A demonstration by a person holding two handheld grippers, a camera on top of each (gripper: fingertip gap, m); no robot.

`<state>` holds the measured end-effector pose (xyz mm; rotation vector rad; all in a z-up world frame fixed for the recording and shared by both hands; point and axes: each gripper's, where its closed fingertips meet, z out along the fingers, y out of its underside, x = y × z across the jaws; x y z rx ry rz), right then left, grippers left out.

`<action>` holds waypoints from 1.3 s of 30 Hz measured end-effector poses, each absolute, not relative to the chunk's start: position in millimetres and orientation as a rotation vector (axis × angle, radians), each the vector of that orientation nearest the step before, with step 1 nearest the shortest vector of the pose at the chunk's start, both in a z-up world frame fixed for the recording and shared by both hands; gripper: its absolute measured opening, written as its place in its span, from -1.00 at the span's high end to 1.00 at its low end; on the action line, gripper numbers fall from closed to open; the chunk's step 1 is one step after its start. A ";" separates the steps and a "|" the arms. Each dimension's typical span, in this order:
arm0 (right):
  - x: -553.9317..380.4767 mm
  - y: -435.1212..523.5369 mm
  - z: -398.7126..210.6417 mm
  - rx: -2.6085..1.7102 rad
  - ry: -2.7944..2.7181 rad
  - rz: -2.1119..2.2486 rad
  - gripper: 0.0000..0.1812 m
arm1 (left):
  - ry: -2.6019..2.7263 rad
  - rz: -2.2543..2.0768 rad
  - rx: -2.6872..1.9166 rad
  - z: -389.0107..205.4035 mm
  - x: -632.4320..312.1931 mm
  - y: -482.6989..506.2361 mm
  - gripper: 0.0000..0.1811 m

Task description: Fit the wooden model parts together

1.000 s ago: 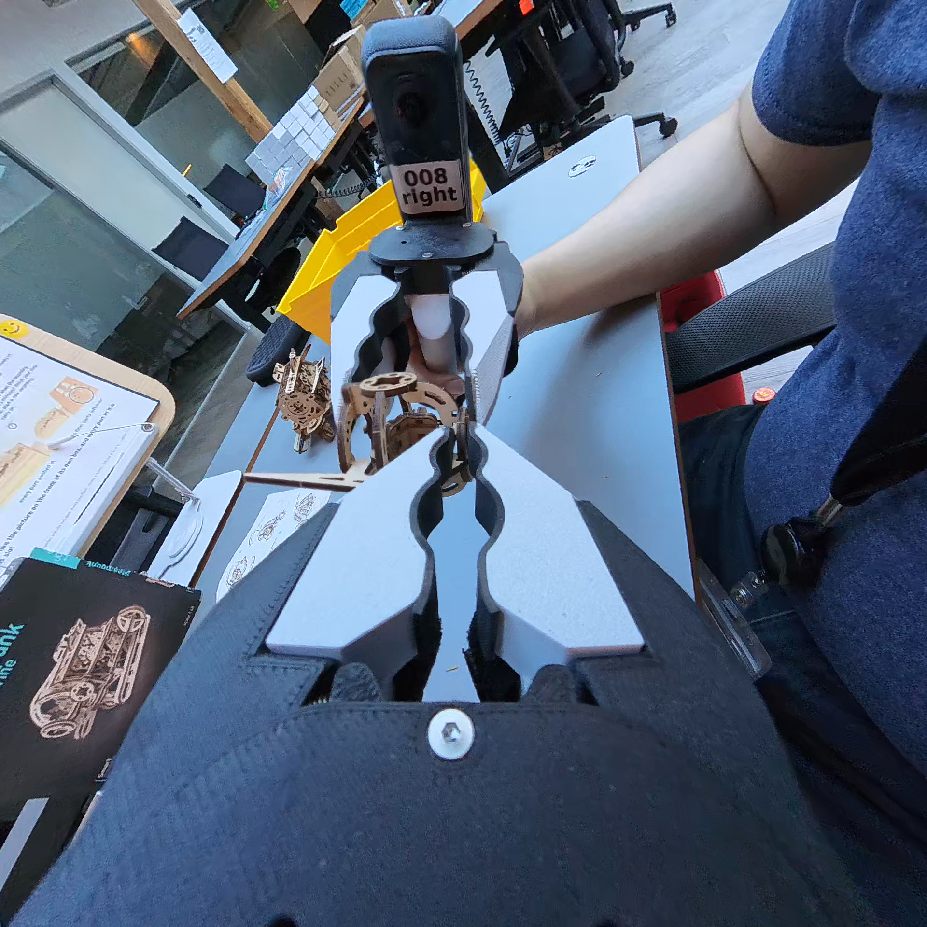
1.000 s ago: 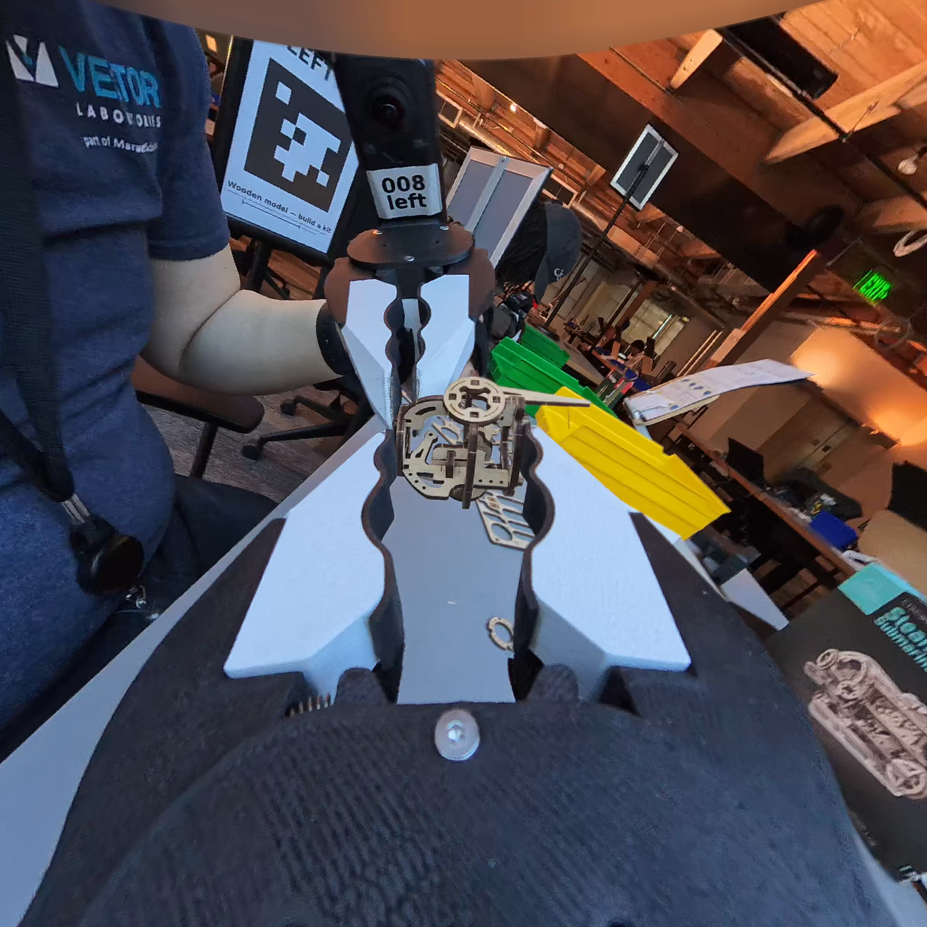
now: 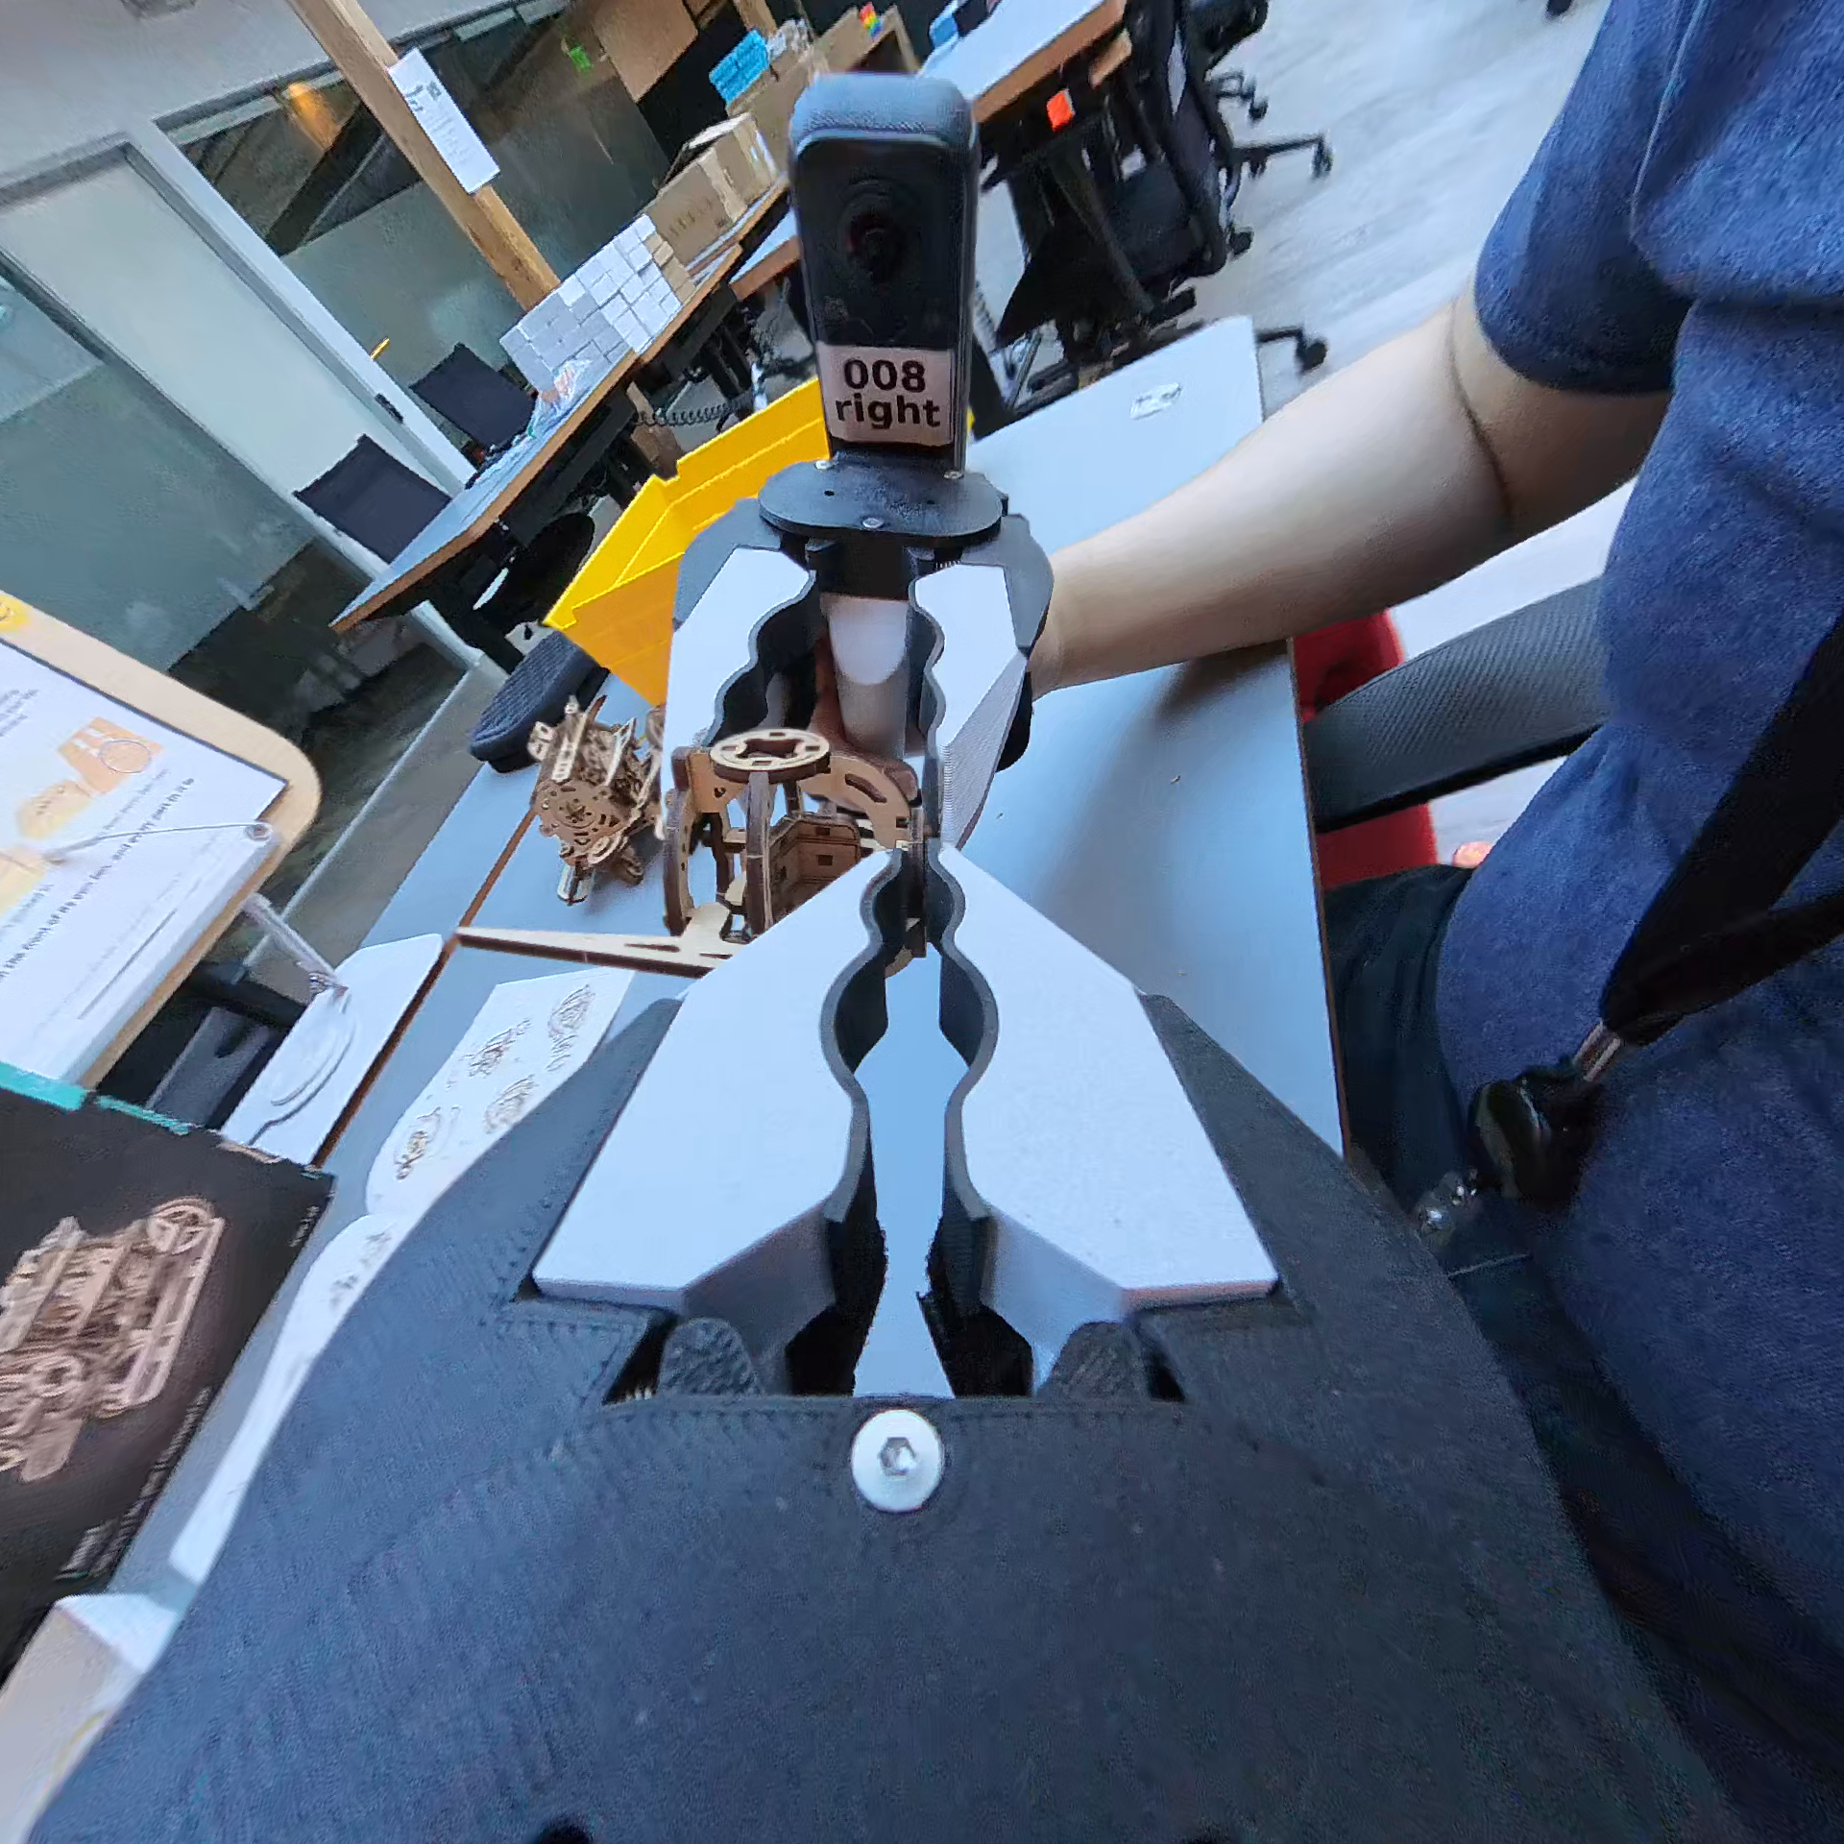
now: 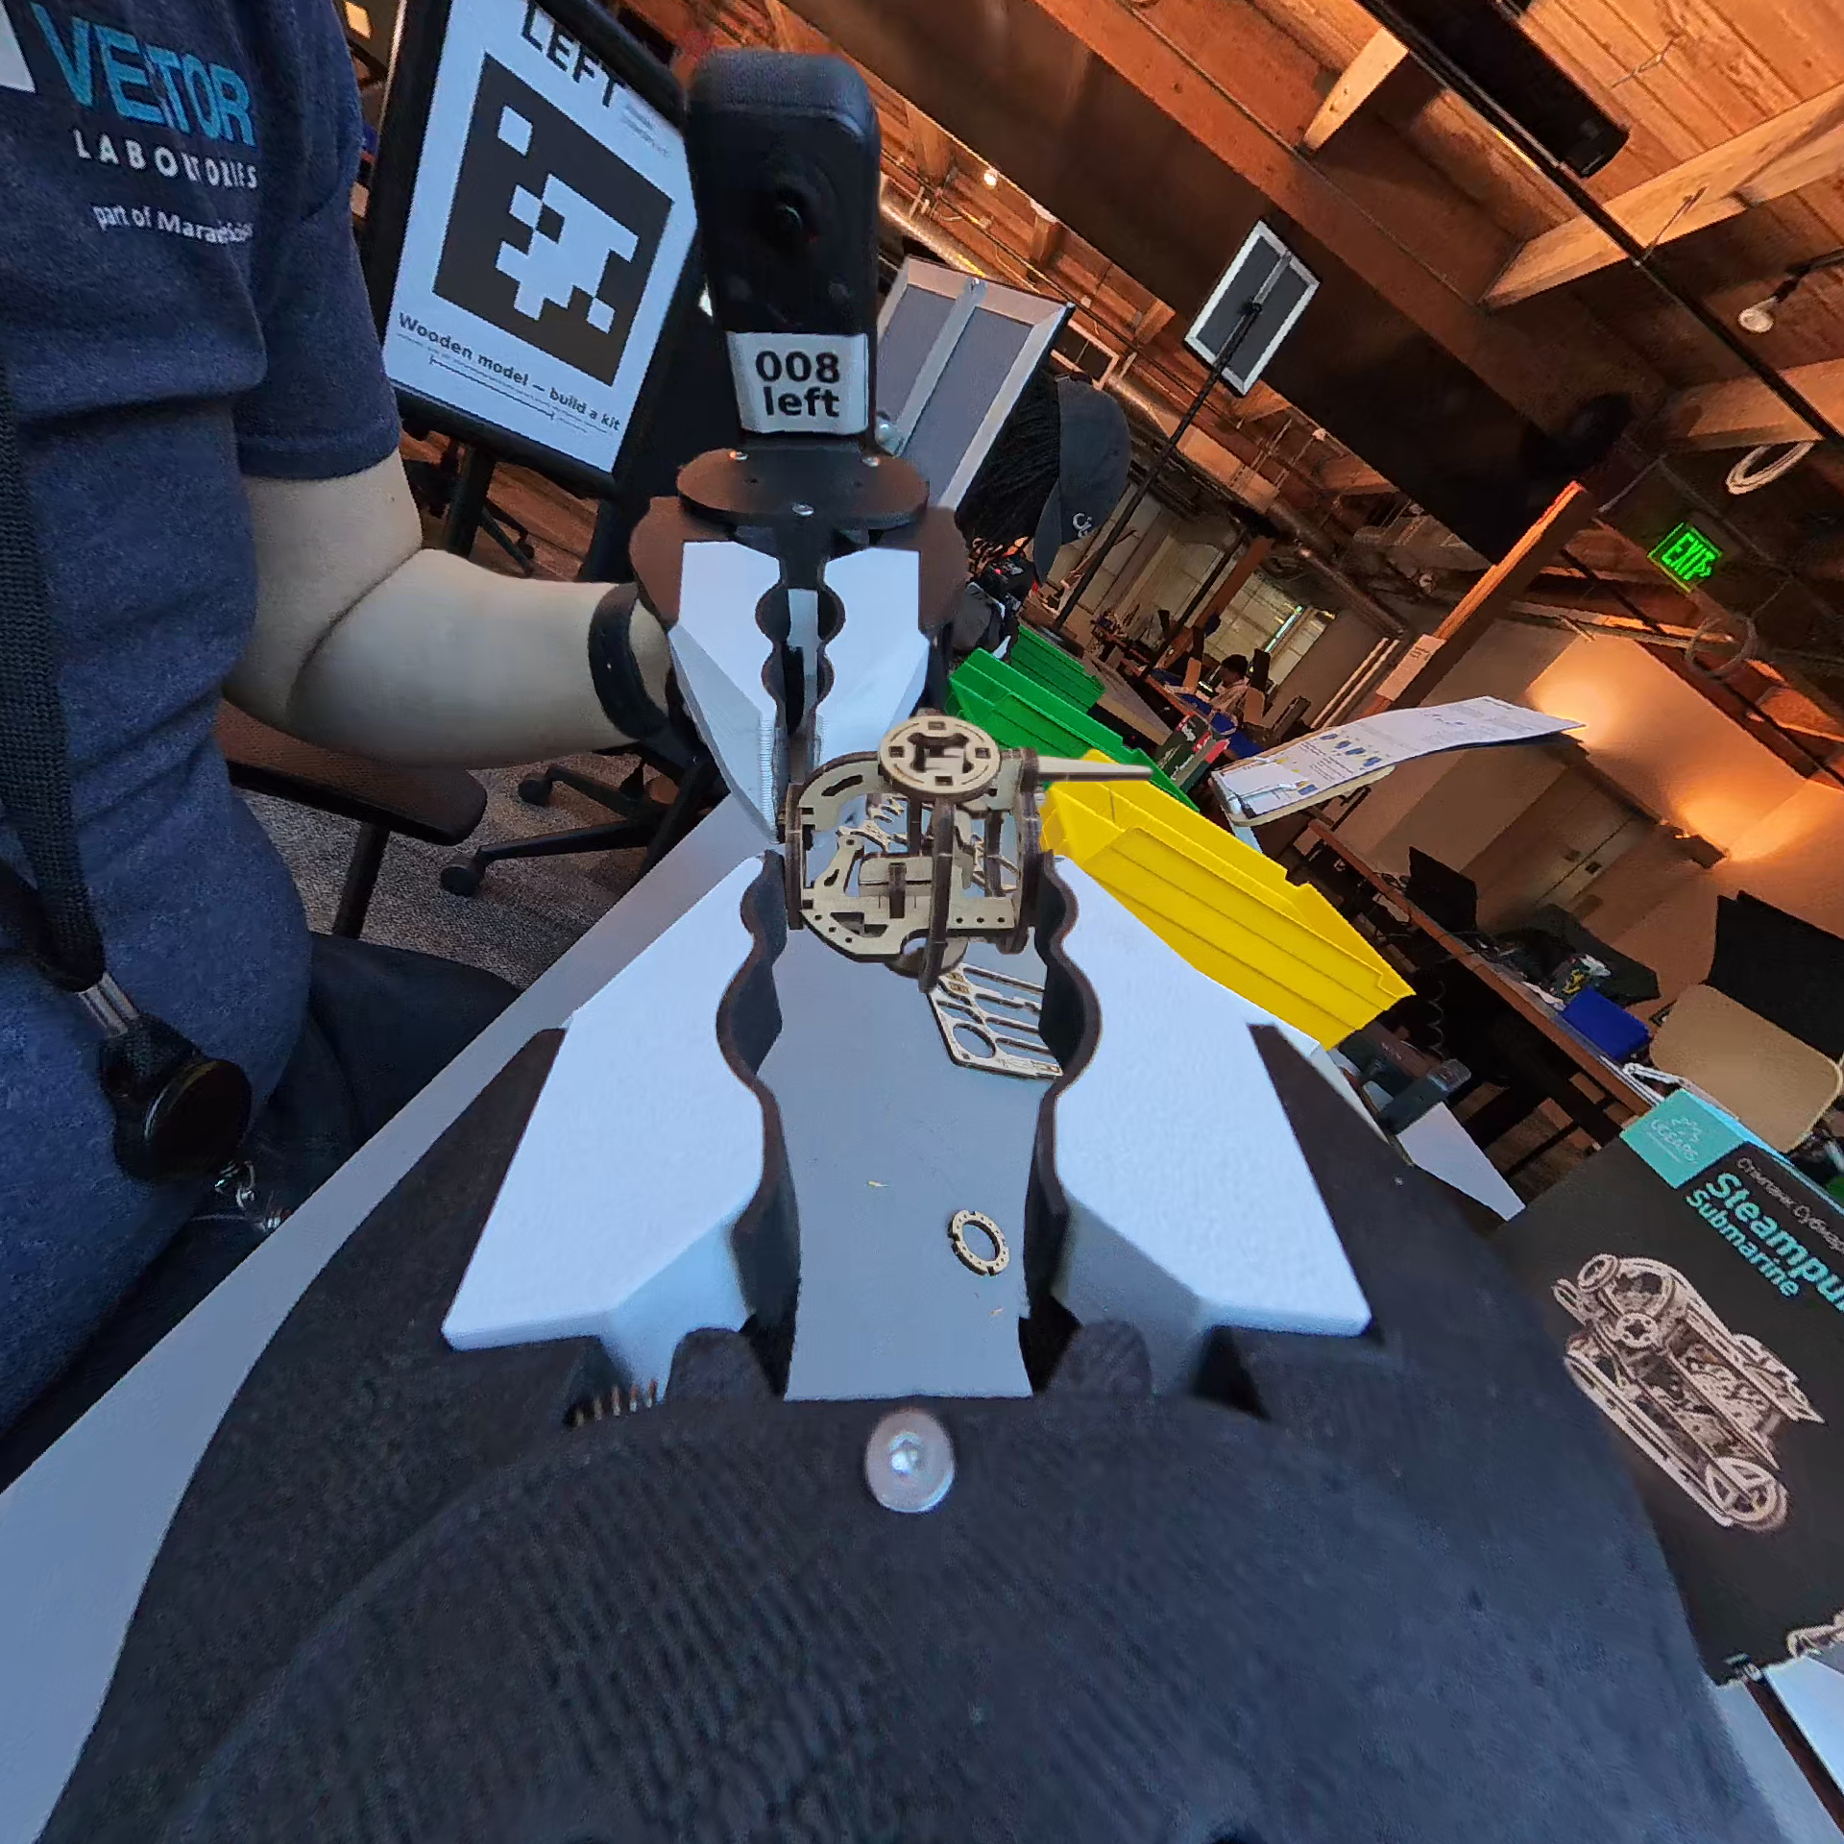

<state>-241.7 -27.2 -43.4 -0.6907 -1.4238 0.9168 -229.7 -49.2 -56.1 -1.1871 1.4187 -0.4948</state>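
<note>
A round, cage-like wooden model assembly (image 4: 908,848) is held in the air between both grippers, above the grey table (image 3: 1128,898). My right gripper (image 4: 908,878) is shut on it, with a fingertip on each side of the frame. My left gripper (image 3: 913,848) faces it and is shut on the thin right edge of the same assembly (image 3: 778,828). In the left wrist view the right gripper (image 3: 813,788) shows behind the model. In the right wrist view the left gripper (image 4: 783,788) pinches the model's left rim. A thin wooden stick pokes out of the model's far side.
A second wooden sub-assembly (image 3: 589,798) stands on the table, with a flat wooden strip (image 3: 589,948) and printed sheets (image 3: 499,1078) near it. A small wooden ring (image 4: 978,1242) and a flat fretted sheet (image 4: 998,1018) lie under the right gripper. A yellow bin (image 4: 1227,898), black kit box (image 3: 120,1327) and instruction booklet (image 3: 110,848) border the table.
Both grippers keep their hold on the model. The views have shifted only slightly; the model sits a little higher in the right wrist view.
</note>
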 end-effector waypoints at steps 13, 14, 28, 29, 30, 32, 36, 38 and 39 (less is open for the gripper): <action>-248.4 -18.0 -49.4 -0.782 -1.438 0.784 0.47 | 1.309 -0.613 -1.149 -60.3 -240.7 -40.5 0.97; -248.5 -16.6 -50.1 -0.797 -1.437 0.783 0.47 | 1.294 -0.620 -1.146 -58.6 -242.3 -40.5 0.96; -246.8 -13.5 -47.3 -0.828 -1.416 0.807 0.47 | 1.070 -0.425 -1.252 -17.3 -294.5 -4.9 0.82; -245.5 -13.6 -45.2 -0.818 -1.408 0.808 0.47 | 1.070 -0.425 -1.255 -18.0 -292.9 -3.9 0.81; -244.3 -14.5 -43.5 -0.800 -1.405 0.802 0.47 | 1.065 -0.437 -1.261 -19.1 -291.3 -3.2 0.81; -242.8 -17.1 -41.2 -0.758 -1.405 0.779 0.47 | 1.039 -0.482 -1.287 -23.1 -288.8 -1.2 0.80; -244.8 -15.9 -45.1 -0.740 -1.424 0.710 0.47 | 0.919 -0.665 -1.410 -37.2 -288.3 6.0 0.81; -245.5 -15.6 -46.8 -0.733 -1.431 0.686 0.47 | 0.876 -0.801 -1.429 -38.8 -287.5 1.8 0.81; -245.5 -15.3 -46.3 -0.727 -1.427 0.677 0.47 | 0.858 -0.853 -1.429 -38.5 -287.9 -0.4 0.82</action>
